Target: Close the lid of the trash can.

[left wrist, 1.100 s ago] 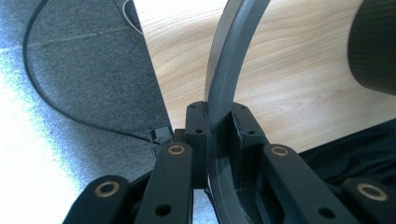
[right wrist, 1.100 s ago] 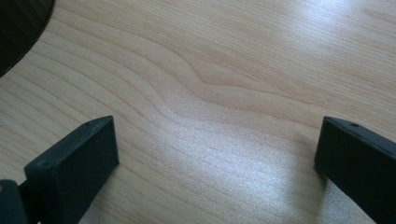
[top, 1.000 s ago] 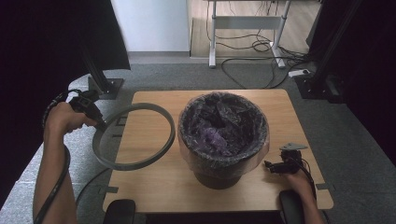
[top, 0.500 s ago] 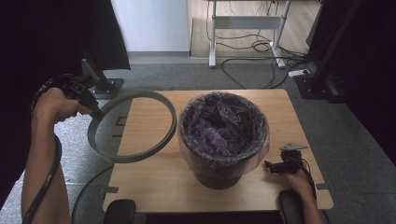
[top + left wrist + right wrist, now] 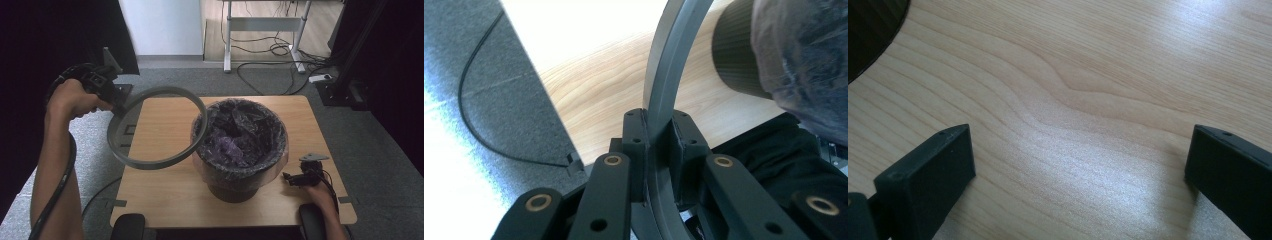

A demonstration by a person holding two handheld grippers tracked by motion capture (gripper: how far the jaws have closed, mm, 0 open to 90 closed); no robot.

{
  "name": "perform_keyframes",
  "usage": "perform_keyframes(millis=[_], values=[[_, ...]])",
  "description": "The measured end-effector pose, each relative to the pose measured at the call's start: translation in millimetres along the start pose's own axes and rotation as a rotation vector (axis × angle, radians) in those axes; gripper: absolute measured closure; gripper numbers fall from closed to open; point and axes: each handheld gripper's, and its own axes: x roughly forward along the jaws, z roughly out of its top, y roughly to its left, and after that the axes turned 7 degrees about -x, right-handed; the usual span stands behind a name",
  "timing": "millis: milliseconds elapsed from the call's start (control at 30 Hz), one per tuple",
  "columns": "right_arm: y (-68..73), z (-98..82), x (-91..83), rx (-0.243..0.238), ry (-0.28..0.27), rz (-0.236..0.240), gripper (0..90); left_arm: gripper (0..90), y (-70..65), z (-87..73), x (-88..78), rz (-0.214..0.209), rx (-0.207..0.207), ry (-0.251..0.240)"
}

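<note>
A large grey ring (image 5: 150,162) hangs tilted above the left half of the wooden table (image 5: 170,195), its right edge overlapping the rim of the bin. My left gripper (image 5: 116,102) is shut on the ring's upper left edge; in the left gripper view the ring (image 5: 669,65) runs up from between the jaws of my left gripper (image 5: 658,150). A dark ribbed bin (image 5: 240,145) lined with a clear plastic bag stands mid-table. My right gripper (image 5: 290,177) rests low at the table's right front, and in the right gripper view it (image 5: 1078,165) stands open over bare wood.
Grey carpet (image 5: 385,165) surrounds the table. A desk frame (image 5: 260,30) and cables (image 5: 280,50) lie on the floor behind. Two dark pads (image 5: 127,226) sit at the table's front edge. The bin's side (image 5: 736,55) appears close in the left gripper view.
My left gripper has lifted the ring up off the table and carried it right, so its right edge now overlaps the bin's rim. The right gripper has stayed put.
</note>
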Motion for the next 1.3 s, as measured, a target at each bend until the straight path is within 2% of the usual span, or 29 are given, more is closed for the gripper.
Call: perform_keyframes(millis=[567, 867, 1133, 1300], values=[[0.2, 0.1, 0.0, 0.0, 0.0, 0.002, 0.0, 79.5, -77.9, 45.4, 22.7, -0.012, 0.139, 0.036], [0.5, 0.1, -0.1, 0.0, 0.001, 0.003, 0.0, 79.4, -118.9, 66.8, 39.9, -0.015, 0.2, 0.062], [0.8, 0.0, -0.2, -0.002, 0.001, 0.006, 0.0, 79.3, -150.7, 84.0, 57.6, -0.028, 0.245, 0.078], [0.9, -0.1, -0.3, -0.004, 0.0, 0.007, 0.0, 79.3, -168.9, 94.7, 69.6, -0.023, 0.269, 0.089]])
